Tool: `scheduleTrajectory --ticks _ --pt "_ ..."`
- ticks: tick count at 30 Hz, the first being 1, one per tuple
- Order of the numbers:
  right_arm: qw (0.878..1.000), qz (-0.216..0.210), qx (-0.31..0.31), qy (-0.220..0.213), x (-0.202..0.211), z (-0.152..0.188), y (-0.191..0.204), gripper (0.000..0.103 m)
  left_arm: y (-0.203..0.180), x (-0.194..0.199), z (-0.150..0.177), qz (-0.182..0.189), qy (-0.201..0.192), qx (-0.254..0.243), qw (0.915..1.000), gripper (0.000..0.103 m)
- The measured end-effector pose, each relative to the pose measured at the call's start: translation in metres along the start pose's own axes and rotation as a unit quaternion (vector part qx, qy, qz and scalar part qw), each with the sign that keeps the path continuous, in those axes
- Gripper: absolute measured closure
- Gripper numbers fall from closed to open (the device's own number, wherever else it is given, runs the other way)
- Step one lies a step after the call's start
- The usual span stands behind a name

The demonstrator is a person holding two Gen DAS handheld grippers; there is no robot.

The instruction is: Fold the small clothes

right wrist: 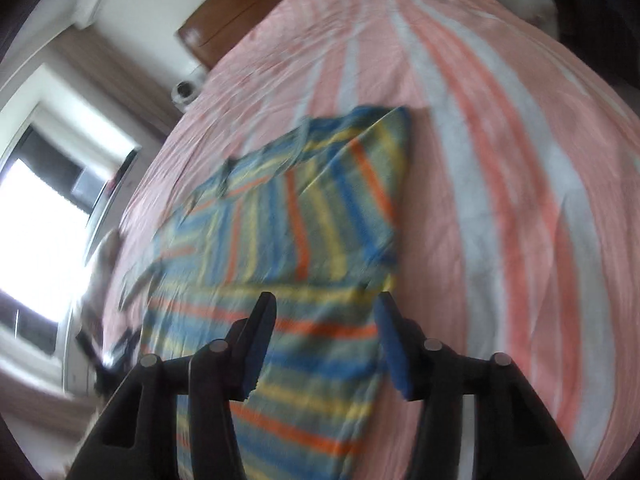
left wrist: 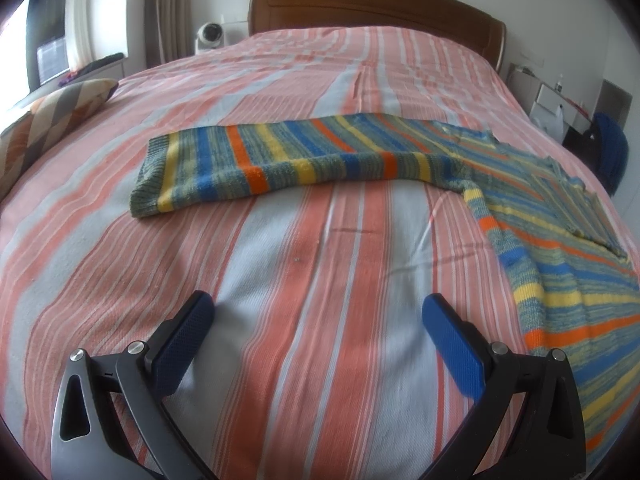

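A small knitted sweater with blue, yellow, orange and grey-green stripes [left wrist: 568, 264] lies flat on the bed. One sleeve [left wrist: 280, 160] stretches out to the left across the bedspread. My left gripper [left wrist: 318, 312] is open and empty, hovering over bare bedspread in front of that sleeve, left of the sweater's body. In the blurred right wrist view the sweater [right wrist: 288, 220] lies with a sleeve folded over its body. My right gripper [right wrist: 326, 312] is open and empty just above the sweater's lower body, near its right edge.
The bed has a pink, orange and white striped bedspread [left wrist: 320, 264] and a wooden headboard [left wrist: 376, 4]. A patterned pillow [left wrist: 52, 120] lies at the left edge. A white fan [left wrist: 210, 36] stands behind the bed. A window [right wrist: 32, 208] is at left; a cluttered nightstand [left wrist: 560, 100] at right.
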State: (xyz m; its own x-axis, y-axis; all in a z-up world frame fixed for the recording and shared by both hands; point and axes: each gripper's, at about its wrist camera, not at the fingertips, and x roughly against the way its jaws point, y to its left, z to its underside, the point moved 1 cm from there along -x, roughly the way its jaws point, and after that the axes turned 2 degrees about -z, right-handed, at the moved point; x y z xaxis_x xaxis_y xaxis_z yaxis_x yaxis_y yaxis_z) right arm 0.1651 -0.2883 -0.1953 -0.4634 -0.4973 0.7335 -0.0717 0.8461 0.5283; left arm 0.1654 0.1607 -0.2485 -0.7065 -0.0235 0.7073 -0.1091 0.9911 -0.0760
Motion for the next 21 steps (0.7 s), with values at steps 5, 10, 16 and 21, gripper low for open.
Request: scheduleTrajectory --ticks 5,10,16,21 --pt "0.997 0.069 0.042 0.008 -0.007 0.054 -0.004 0.048 0.0 -0.001 -0.001 0.0 -0.001 0.0 1.0 0.0" --pt "0.991 0.107 0.04 -0.063 0.035 0.07 -0.008 0.042 0.0 -0.001 0.0 -0.001 0.0 0.0 1.0 0.0" --pt "0.971 0.186 0.072 -0.135 0.074 0.068 -0.029 0.031 0.0 -0.001 0.0 -0.006 0.0 -0.003 1.0 0.0" --pt "0.965 0.212 0.064 -0.141 0.079 0.078 -0.06 0.031 0.0 -0.001 0.0 -0.007 0.0 -0.004 1.0 0.0"
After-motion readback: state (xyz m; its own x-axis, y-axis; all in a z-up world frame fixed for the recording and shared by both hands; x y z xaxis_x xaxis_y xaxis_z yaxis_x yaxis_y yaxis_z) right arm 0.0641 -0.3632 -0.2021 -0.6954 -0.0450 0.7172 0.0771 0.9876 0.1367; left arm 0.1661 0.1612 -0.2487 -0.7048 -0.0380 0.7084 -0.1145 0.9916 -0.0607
